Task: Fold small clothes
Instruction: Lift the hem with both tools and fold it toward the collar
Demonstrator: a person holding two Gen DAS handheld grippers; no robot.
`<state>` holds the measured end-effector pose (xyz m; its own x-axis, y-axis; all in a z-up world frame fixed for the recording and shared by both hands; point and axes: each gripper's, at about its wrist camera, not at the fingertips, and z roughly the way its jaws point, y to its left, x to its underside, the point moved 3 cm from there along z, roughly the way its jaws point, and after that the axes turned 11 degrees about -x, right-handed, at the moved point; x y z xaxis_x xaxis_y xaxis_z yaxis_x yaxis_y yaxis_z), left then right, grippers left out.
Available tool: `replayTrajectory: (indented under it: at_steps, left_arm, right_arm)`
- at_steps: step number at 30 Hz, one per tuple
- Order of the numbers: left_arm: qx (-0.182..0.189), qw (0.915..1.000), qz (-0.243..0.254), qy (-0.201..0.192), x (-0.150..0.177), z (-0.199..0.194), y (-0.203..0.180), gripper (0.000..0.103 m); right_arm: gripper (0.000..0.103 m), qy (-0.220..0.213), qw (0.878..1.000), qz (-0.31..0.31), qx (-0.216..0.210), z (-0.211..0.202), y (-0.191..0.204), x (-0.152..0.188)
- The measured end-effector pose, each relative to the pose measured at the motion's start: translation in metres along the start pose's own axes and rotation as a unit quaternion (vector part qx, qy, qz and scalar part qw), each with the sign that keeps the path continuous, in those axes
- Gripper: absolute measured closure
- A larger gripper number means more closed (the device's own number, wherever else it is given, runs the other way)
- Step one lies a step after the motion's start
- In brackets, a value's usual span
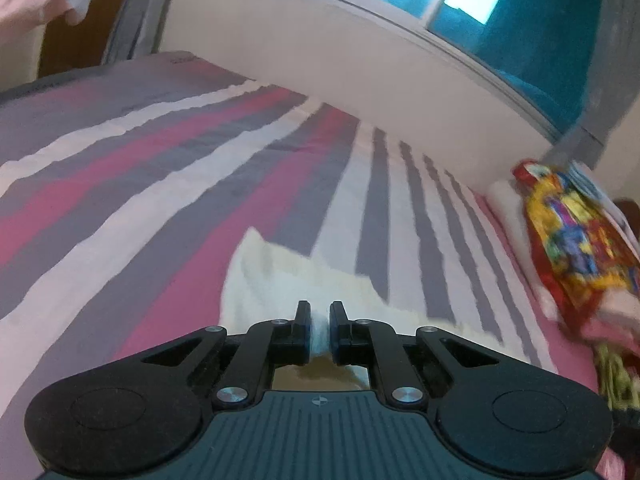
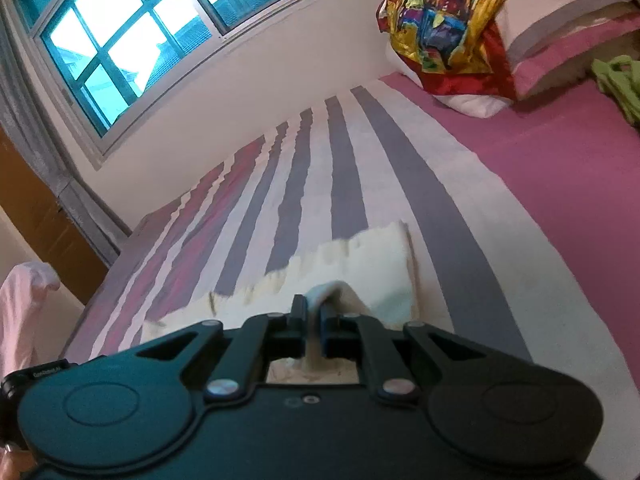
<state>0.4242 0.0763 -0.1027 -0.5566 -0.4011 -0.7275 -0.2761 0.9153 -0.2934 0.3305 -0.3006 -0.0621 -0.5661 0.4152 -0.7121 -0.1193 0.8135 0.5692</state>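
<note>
1. The left gripper (image 1: pixel 320 320) has its jaws drawn nearly together, and a pinch of cream-white cloth shows between the pads. It has hold of one edge of the cream garment (image 1: pixel 280 276).
2. The right gripper (image 2: pixel 314 314) is likewise nearly closed, with a fold of the same cream garment (image 2: pixel 372 264) humped up over and between its pads.
3. The garment lies on the bed directly ahead of both grippers and trails away across the striped bedspread (image 1: pixel 180 168). Whether the rest of it rests fully on the bed or is partly lifted cannot be told; both views are motion-blurred.
4. Handling judgement: the cloth looks light, soft and limp. It will sag between the two holds and will not keep a crease without being pressed flat. Corners or hem edges are the sound places to grip.
5. Surface: the garment appears matt and slightly nubbly, with an irregular far edge.
6. Surroundings: the bedspread carries grey, white and pink bands. A glossy multicoloured cloth (image 2: pixel 448 32) drapes over a pillow (image 2: pixel 560 20) by the wall, well apart from the garment. A lime-green item (image 2: pixel 618 80) lies at the right edge.
</note>
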Motion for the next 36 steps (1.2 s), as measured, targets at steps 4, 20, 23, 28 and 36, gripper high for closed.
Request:
replayTrajectory:
  at_steps: [4,20,23,28,36]
  left_arm:
    - [-0.047,0.9984,-0.019,0.026,-0.014,0.041,-0.005,0.093]
    - [-0.017,0.9890,0.110,0.096,-0.009,0.078,-0.022,0.093]
    - [-0.015,0.9860,0.136,0.094,-0.004,0.083,-0.031,0.093]
    - [-0.005,0.9785,0.189,0.082,0.005,0.081,-0.036,0.093]
    - [0.019,0.9810,0.174,0.084,-0.002,0.069,-0.022,0.063]
  right_arm:
    - [0.096,0.008,0.999,0.030,0.011,0.036,-0.018,-0.016]
    - [0.058,0.050,0.997,-0.026,0.062,0.064,-0.039,-0.026]
    - [0.058,0.071,0.995,-0.033,0.063,0.074,-0.039,-0.021]
    - [0.060,0.091,0.993,-0.055,0.056,0.090,-0.035,-0.016]
    - [0.059,0.089,0.994,-0.051,0.043,0.101,-0.033,-0.016]
